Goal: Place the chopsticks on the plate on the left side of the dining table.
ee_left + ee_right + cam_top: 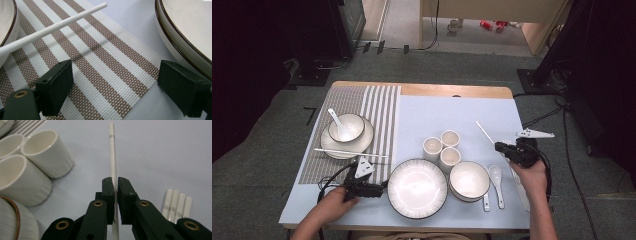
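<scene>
Three cups [443, 146], two plates [417, 188], two bowls [469, 181], three spoons [496, 177]

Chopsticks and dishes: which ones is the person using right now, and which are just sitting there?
In use:
right claw
held chopstick
chopstick on plate
striped mat

Just sitting:
three cups
big plate
bowl stack
two spoons

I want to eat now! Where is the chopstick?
In the high view, one white chopstick is pinched in the right gripper, right of the three cups.
</scene>
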{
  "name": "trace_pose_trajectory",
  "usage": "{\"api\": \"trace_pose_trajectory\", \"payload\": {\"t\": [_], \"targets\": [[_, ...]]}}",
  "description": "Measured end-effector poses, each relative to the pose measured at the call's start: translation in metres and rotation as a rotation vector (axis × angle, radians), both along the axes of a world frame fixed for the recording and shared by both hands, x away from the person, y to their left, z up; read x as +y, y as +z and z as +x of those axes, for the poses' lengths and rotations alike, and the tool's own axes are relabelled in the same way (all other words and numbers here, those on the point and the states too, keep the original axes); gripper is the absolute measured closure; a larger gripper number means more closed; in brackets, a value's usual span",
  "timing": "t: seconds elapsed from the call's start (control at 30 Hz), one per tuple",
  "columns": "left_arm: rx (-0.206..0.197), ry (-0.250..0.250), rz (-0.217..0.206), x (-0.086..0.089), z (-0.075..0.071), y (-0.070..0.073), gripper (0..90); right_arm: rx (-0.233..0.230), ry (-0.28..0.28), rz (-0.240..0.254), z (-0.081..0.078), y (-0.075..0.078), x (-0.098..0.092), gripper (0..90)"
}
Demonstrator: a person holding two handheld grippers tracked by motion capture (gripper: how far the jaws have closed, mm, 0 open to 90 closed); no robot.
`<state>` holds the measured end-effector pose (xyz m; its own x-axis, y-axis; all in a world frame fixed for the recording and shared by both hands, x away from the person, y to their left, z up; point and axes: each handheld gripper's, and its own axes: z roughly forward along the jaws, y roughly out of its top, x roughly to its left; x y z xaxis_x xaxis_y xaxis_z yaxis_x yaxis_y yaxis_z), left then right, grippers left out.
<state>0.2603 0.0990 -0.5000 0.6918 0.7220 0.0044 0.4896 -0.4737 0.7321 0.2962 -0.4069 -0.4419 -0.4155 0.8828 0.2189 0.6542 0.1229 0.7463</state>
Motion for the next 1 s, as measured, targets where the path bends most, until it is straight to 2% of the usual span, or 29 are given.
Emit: {"api": "trace_pose_trajectory", "payload": {"t": [0.1, 0.2, 0.4, 0.53, 0.77, 1.0], "targets": [[0.000, 0.000, 0.000, 0.000, 0.000, 0.000, 13.2, -0.012, 0.022, 0.023, -0.001, 0.006, 0.003, 84.9], [0.000, 0.000, 0.000, 0.000, 0.000, 0.000, 13.2, -0.016, 0.042, 0.024, 0.000, 0.011, 0.007, 84.9], [0.000, 0.000, 0.000, 0.000, 0.000, 0.000, 13.2, -0.011, 0.082, 0.008, 0.005, 0.015, 0.019, 84.9], [0.000, 0.000, 0.000, 0.000, 0.000, 0.000, 13.2, -0.011, 0.138, -0.002, 0.010, 0.019, 0.033, 84.9], [0.001, 0.000, 0.002, 0.000, 0.000, 0.000, 13.2, -0.018, 0.172, -0.029, 0.014, 0.026, 0.043, 84.9], [0.000, 0.000, 0.001, 0.000, 0.000, 0.000, 13.2, -0.021, 0.218, -0.031, 0.016, 0.031, 0.054, 84.9]]}}
